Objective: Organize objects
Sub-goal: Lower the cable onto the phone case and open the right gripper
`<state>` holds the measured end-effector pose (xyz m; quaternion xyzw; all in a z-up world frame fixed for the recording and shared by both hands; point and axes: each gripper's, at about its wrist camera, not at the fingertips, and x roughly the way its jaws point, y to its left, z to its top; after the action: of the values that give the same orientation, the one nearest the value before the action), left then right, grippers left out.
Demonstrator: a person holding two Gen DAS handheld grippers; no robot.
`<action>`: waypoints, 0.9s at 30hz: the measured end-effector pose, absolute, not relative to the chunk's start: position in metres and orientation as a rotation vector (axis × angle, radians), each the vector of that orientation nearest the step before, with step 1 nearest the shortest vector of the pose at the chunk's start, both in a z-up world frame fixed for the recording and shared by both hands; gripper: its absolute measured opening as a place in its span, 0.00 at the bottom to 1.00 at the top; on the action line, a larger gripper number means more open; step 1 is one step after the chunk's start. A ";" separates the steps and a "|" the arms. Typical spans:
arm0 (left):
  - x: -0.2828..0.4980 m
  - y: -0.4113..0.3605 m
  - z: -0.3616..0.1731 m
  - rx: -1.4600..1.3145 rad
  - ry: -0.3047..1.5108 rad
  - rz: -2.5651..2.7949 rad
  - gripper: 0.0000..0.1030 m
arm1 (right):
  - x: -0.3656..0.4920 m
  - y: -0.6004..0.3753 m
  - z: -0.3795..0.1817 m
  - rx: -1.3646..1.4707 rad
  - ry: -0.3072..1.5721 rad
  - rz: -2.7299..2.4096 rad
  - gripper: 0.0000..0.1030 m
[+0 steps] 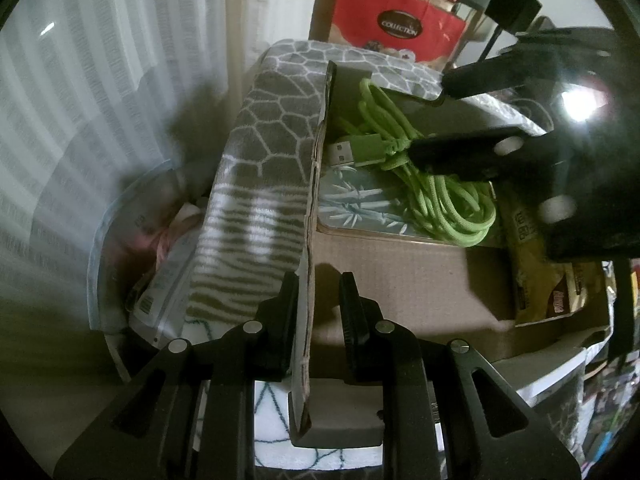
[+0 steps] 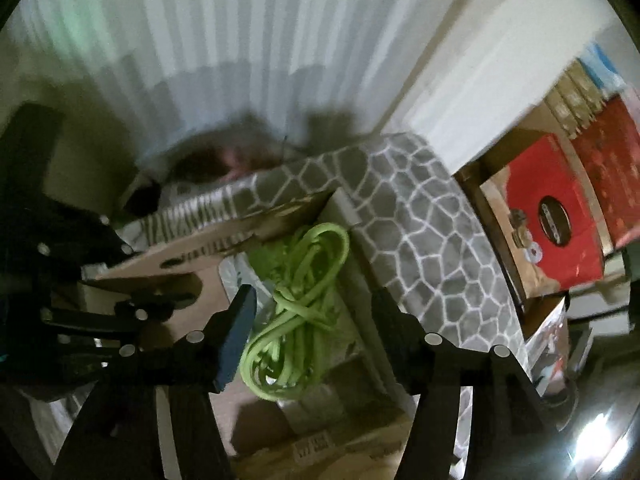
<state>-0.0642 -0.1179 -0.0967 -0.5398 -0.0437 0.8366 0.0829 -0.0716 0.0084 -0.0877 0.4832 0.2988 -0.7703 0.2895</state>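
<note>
- A grey-and-white patterned blanket (image 1: pixel 276 120) lies along the outside of the cardboard box (image 1: pixel 400 272), at its left and far sides.
- The left tongs (image 1: pixel 318 300) straddle the box's upright flap (image 1: pixel 310 240); the left finger (image 1: pixel 286 312) presses against it while the right finger stands apart, so I cannot tell whether the flap is truly clamped.
- Inside the box, a bamboo-print flat item (image 1: pixel 360 204) lies at the far end (its make is unclear), with the coiled green USB cable (image 1: pixel 436 192) resting on it.
- A brown snack packet (image 1: pixel 548 280) lies in the box's right part.
- The right tongs (image 2: pixel 314 320) point steeply down over the cable, released, fingers either side of the coil without pressing it.
</note>
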 end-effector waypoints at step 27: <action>-0.064 -0.120 -0.098 -1.613 -0.125 2.494 0.18 | -0.053 0.080 -0.078 1.472 0.459 -2.162 0.41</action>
<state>-0.0640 -0.1195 -0.0975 -0.5406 -0.0418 0.8360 0.0841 -0.0535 0.0805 -0.0778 0.5380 0.1677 -0.7902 0.2409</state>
